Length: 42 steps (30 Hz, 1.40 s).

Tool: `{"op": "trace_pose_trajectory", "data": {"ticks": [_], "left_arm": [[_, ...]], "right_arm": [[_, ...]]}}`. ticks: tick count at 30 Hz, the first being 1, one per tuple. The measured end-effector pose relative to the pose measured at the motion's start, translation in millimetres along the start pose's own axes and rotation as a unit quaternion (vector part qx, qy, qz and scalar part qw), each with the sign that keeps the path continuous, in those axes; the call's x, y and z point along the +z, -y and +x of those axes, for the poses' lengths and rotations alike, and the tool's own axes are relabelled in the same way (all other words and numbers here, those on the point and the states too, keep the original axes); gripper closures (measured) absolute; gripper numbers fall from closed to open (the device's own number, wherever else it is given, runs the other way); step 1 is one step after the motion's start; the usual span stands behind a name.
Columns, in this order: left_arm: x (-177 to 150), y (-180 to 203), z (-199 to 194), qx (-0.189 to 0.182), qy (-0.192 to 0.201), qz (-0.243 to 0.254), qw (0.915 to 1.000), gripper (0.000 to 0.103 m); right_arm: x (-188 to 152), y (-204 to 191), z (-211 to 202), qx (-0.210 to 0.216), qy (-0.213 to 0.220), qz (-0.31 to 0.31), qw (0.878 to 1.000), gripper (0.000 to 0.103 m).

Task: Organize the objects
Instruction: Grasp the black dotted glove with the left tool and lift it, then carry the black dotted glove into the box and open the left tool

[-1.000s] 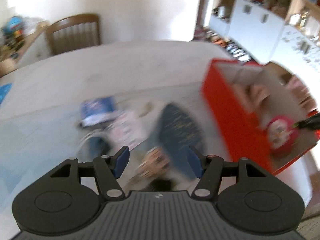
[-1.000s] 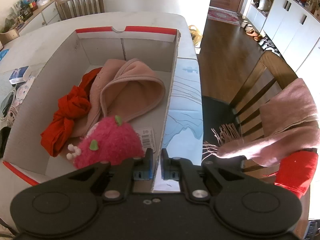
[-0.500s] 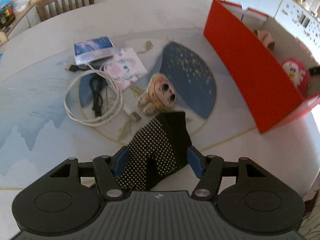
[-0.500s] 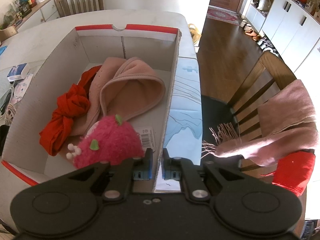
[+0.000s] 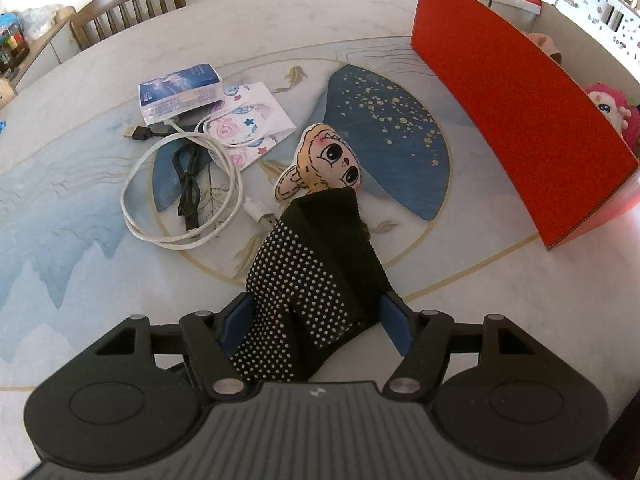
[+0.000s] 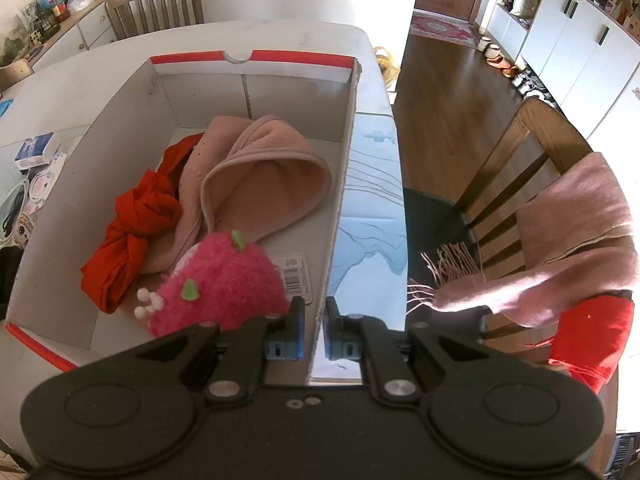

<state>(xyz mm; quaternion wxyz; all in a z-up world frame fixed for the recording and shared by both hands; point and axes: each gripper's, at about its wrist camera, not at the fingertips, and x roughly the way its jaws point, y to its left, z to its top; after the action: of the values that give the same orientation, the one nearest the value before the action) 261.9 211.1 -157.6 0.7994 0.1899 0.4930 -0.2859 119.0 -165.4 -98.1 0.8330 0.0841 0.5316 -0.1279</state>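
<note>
My left gripper (image 5: 316, 326) is open around a black glove with white dots (image 5: 316, 276) that lies on the table; its pads sit at either side of the glove. A small doll-face plush (image 5: 324, 168) lies just beyond the glove. My right gripper (image 6: 314, 330) is shut on the side wall of the red and white cardboard box (image 6: 344, 184). The box holds a pink fuzzy plush (image 6: 224, 284), a pink hat (image 6: 260, 184) and a red cloth (image 6: 132, 232). The box also shows in the left wrist view (image 5: 520, 116), at the right.
On the table lie a white cable (image 5: 176, 200), a black cable (image 5: 188, 184), a printed pouch (image 5: 248, 128) and a blue packet (image 5: 180, 92). A chair (image 6: 516, 184) with a pink scarf (image 6: 560, 248) stands right of the table. Another chair (image 5: 128, 4) stands at the far side.
My left gripper has swung down and back toward the near table edge, and now the dotted glove lies between its pads. My right gripper stays shut on the box wall.
</note>
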Motion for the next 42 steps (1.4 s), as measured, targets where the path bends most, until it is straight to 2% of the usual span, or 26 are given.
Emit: {"op": "trace_pose_trajectory", "data": {"ticks": [2, 3, 5, 7, 13, 19, 28, 34, 42], "left_arm": [[0, 1, 0, 0.005, 0.001, -0.002, 1.0000, 0.037], [-1, 1, 0, 0.008, 0.002, -0.003, 1.0000, 0.042], [-1, 0, -3, 0.013, 0.004, -0.007, 0.9999, 0.055], [0, -1, -5, 0.018, 0.002, -0.013, 0.9998, 0.073], [0, 0, -13, 0.031, 0.015, -0.018, 0.9992, 0.088], [4, -3, -31, 0.018, 0.035, -0.040, 0.9985, 0.092], [24, 5, -66, -0.015, 0.077, -0.045, 0.9959, 0.093], [44, 10, -87, -0.057, 0.096, -0.055, 0.9922, 0.093], [81, 38, -109, -0.104, 0.116, -0.016, 0.9877, 0.093]], "right_arm": [[0, 0, 0, -0.001, 0.000, -0.001, 1.000, 0.096], [0, 0, 0, -0.001, 0.001, -0.001, 1.000, 0.096], [0, 0, 0, 0.000, 0.001, 0.000, 1.000, 0.097], [-1, 0, 0, -0.003, 0.002, -0.004, 1.000, 0.097], [-2, 0, 0, -0.001, 0.006, -0.004, 1.000, 0.098], [-3, 1, 0, 0.001, 0.010, -0.002, 1.000, 0.098], [-4, 2, 0, 0.006, 0.011, -0.002, 1.000, 0.097], [-4, 4, 0, 0.008, 0.012, -0.002, 1.000, 0.097], [-4, 5, 0, 0.010, 0.012, -0.003, 1.000, 0.097]]}}
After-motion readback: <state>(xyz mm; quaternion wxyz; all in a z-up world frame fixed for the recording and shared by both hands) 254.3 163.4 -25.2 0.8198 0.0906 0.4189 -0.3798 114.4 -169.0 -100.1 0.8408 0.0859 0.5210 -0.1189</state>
